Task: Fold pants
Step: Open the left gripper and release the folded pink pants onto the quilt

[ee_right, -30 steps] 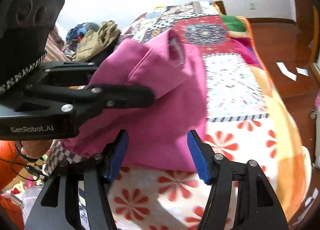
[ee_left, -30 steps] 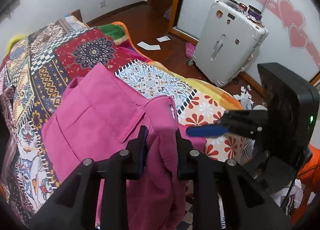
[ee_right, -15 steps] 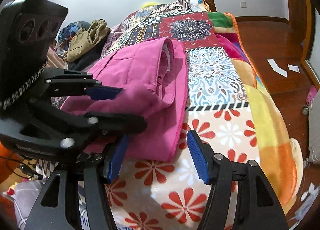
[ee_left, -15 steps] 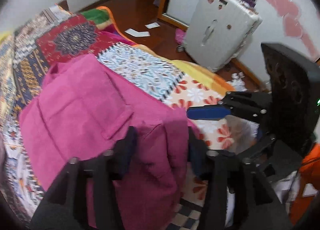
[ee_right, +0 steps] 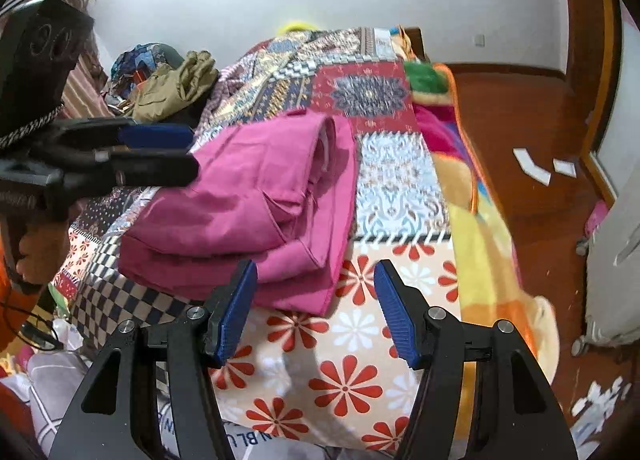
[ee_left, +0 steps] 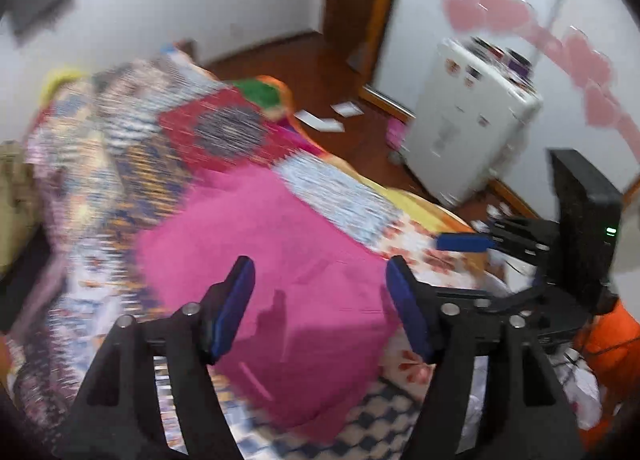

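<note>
While pants (ee_right: pixel 256 204) lie folded on quilt (ee_right: pixel 400 188), suitcase (ee_left: pixel 468 140) stands well apart.

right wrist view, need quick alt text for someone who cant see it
Folded pink pants lie in a thick stack on a patchwork blanket covering a bed. The right tool hovers open and empty just in front of the stack, and the left tool is open at the left edge. Wood floor and a white suitcase show at right.
</note>
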`<state>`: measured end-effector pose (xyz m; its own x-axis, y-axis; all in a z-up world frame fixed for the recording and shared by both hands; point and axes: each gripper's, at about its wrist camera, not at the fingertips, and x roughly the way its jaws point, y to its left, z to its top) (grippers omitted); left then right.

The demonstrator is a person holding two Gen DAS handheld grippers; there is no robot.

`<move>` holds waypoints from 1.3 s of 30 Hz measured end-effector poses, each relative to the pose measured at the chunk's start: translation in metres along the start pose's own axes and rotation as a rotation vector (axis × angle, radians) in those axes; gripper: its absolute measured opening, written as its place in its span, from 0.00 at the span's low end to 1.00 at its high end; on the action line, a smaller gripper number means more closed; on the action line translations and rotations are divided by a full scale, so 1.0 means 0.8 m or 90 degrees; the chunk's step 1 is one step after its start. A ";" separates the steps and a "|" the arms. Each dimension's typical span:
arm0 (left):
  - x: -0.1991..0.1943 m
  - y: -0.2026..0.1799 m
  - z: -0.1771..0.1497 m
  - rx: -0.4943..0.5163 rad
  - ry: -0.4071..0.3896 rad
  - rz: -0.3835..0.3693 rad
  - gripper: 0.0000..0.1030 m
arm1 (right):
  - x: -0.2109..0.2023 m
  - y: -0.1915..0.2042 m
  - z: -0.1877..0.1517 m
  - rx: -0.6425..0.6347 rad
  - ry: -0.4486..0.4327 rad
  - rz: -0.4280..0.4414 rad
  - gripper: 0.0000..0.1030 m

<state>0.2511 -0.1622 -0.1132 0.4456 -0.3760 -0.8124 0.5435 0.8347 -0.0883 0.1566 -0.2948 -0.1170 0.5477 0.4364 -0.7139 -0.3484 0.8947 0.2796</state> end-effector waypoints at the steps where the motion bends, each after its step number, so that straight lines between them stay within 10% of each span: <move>1: -0.008 0.009 -0.002 -0.004 -0.013 0.030 0.70 | -0.003 0.003 0.002 -0.003 -0.006 0.004 0.56; 8: -0.005 0.070 -0.045 -0.047 0.017 0.146 0.74 | 0.002 0.037 0.031 -0.026 -0.050 0.037 0.56; 16: 0.015 0.057 -0.089 -0.033 0.024 0.163 0.74 | 0.070 0.080 0.027 -0.099 0.008 0.028 0.56; 30: 0.043 0.044 -0.100 -0.015 0.046 0.130 0.79 | 0.025 0.026 -0.005 -0.043 0.035 -0.082 0.58; 39: 0.022 0.074 -0.078 -0.073 0.023 0.125 0.79 | 0.008 0.025 -0.005 0.048 0.020 -0.029 0.60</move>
<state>0.2466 -0.0946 -0.1690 0.5079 -0.1889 -0.8404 0.3640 0.9313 0.0107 0.1504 -0.2744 -0.1186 0.5366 0.3927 -0.7469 -0.2652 0.9187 0.2926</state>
